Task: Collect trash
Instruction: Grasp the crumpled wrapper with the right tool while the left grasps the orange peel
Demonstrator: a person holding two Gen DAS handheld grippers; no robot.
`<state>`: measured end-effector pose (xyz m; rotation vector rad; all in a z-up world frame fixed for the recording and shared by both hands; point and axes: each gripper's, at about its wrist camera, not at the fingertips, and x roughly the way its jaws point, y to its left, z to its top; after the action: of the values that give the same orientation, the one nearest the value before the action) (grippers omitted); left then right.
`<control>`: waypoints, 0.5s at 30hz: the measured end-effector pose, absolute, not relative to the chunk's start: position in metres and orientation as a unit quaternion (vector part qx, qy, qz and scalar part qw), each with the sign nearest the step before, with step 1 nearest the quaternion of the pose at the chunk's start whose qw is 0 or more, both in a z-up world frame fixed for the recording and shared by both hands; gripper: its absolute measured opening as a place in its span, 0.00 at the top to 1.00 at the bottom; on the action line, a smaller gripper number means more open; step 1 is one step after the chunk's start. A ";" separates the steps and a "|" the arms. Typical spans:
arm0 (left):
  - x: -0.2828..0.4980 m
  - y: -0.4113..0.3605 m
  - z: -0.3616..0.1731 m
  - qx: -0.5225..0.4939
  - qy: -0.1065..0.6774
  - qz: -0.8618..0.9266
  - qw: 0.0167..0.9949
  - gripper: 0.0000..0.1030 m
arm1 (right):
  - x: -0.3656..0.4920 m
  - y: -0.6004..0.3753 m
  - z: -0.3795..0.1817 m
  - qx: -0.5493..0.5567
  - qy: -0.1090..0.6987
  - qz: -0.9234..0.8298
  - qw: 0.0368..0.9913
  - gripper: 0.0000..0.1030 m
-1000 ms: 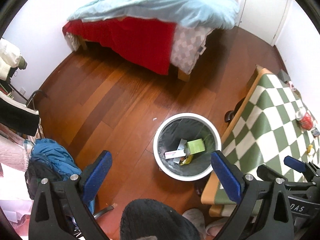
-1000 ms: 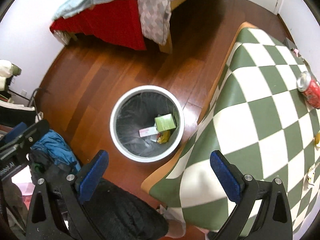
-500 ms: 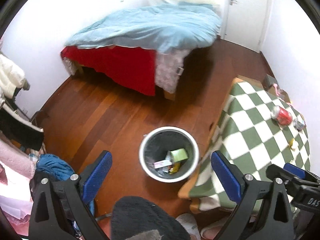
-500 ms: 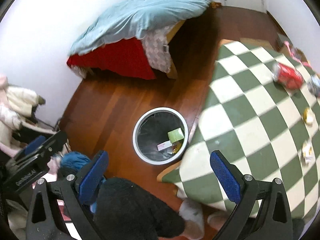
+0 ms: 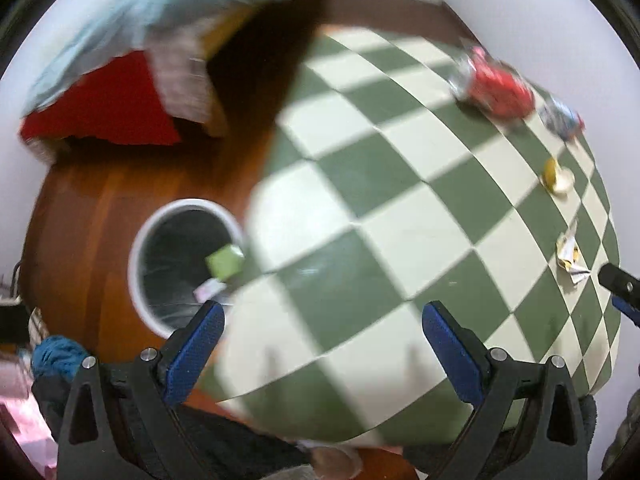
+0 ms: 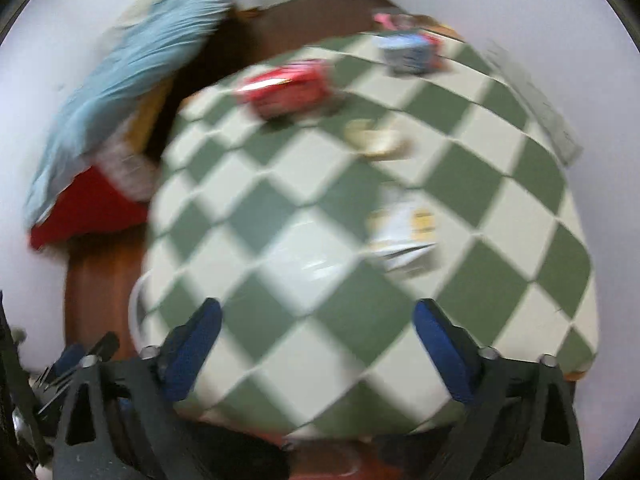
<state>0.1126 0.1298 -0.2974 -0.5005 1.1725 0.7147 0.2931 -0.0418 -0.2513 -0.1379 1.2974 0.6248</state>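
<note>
Both views are blurred. A green and cream checked table point(image 5: 400, 240) point(image 6: 320, 280) carries a crushed red can point(image 5: 498, 90) point(image 6: 286, 86), a blue and white wrapper point(image 5: 562, 118) point(image 6: 410, 52), a yellow scrap point(image 5: 556, 178) point(image 6: 376, 138) and a white and yellow crumpled wrapper point(image 5: 572, 256) point(image 6: 404, 236). A white-rimmed bin point(image 5: 184, 264) on the wood floor holds a green box point(image 5: 225, 263). My left gripper point(image 5: 322, 332) hangs open over the table's near edge. My right gripper point(image 6: 316, 332) is over the table, jaws wide and closing, nothing between them.
A bed with a light blue duvet point(image 5: 160, 12) point(image 6: 132, 80) and red sheet point(image 5: 108, 108) stands behind. A blue bundle point(image 5: 56, 354) lies on the floor at lower left. White walls ring the room. The other gripper's tip point(image 5: 620, 284) shows at the right edge.
Both grippers have swung from above the bin and floor to above the checked table; the trash on it looms closer. The views have rolled and blurred.
</note>
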 end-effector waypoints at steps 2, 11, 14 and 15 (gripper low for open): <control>0.133 0.123 -0.305 -0.219 0.548 0.316 0.743 0.02 | 0.318 -0.053 -0.268 -0.058 0.602 0.267 0.750 0.16; 0.174 0.112 -0.324 -0.183 0.580 0.305 0.733 0.02 | 0.364 -0.038 -0.319 -0.068 0.610 0.267 0.743 0.21; 0.180 0.110 -0.326 -0.174 0.582 0.305 0.733 0.02 | 0.363 -0.027 -0.328 -0.094 0.601 0.271 0.746 0.35; 0.182 0.109 -0.326 -0.170 0.584 0.304 0.733 0.02 | 0.361 -0.025 -0.330 -0.101 0.600 0.274 0.745 0.39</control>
<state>0.1815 0.1094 -0.3264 -0.3735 1.2835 0.6696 0.3610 -0.0253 -0.3300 -0.2213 1.3138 0.5992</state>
